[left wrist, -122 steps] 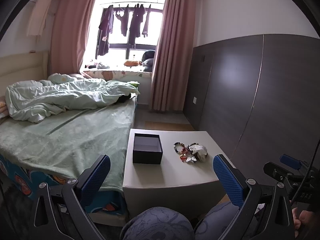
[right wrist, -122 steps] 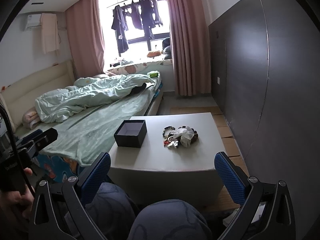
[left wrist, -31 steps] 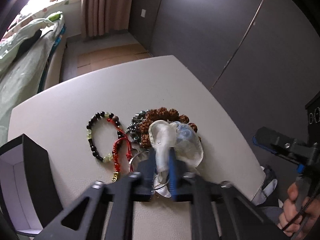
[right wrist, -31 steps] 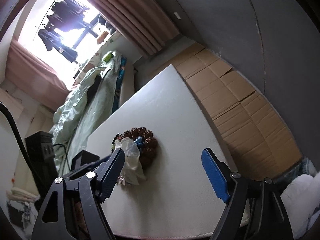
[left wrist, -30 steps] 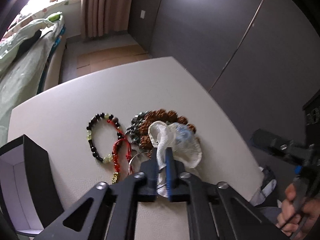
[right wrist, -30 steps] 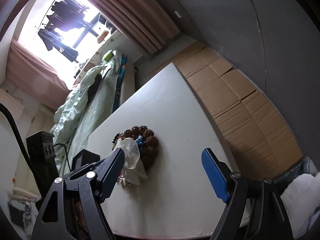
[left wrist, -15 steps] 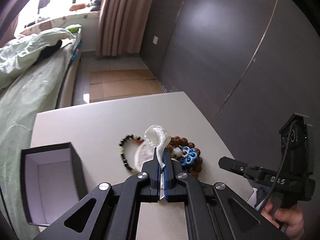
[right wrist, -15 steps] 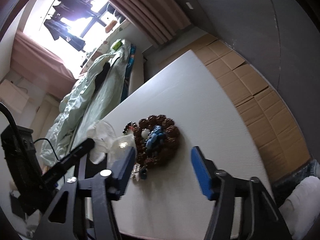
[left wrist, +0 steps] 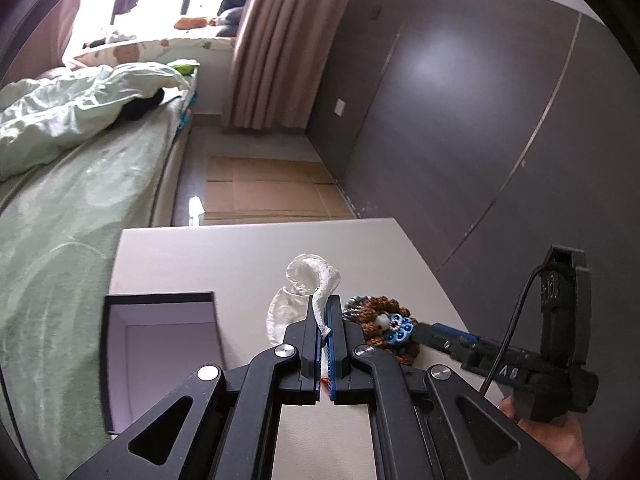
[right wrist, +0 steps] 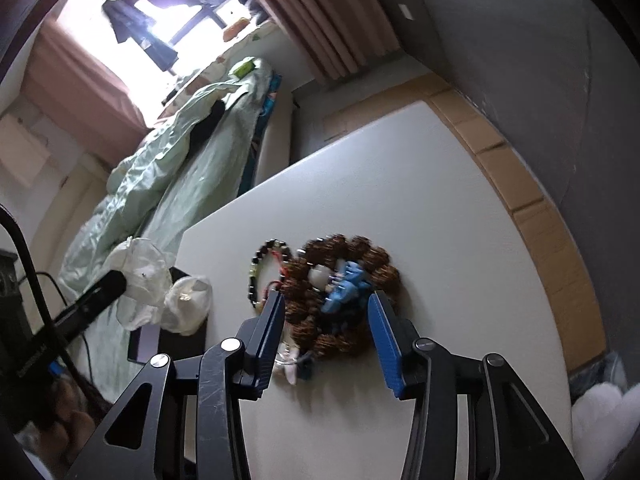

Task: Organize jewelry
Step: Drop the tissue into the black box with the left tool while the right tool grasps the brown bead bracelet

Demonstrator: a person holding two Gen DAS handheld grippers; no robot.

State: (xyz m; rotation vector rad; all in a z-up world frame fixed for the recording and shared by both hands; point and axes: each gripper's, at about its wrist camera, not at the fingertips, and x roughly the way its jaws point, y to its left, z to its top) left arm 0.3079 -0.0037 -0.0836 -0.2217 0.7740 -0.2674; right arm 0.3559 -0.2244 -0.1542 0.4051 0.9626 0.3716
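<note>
My left gripper point(left wrist: 325, 308) is shut on a white translucent pouch point(left wrist: 310, 278) and holds it up above the white table point(left wrist: 208, 256), near the open black box point(left wrist: 160, 344). The pouch also shows in the right wrist view point(right wrist: 160, 292), hanging by the box. My right gripper point(right wrist: 326, 306) is open, its fingers on either side of the jewelry pile: a brown bead bracelet point(right wrist: 360, 260), a blue flower piece point(right wrist: 346, 280), and a black-and-green bead bracelet point(right wrist: 260, 268) with a red cord. The pile also shows in the left wrist view point(left wrist: 384, 328).
A bed with green bedding point(left wrist: 60, 184) runs along the table's left side. A dark wall panel point(left wrist: 480, 120) stands to the right. Cardboard sheets point(left wrist: 264, 188) lie on the floor beyond the table. White cloth point(right wrist: 600, 412) lies below the table's right edge.
My left gripper closed on the pouch, lifted it off the pile and carried it left toward the box. My right gripper narrowed and moved down around the brown bracelet.
</note>
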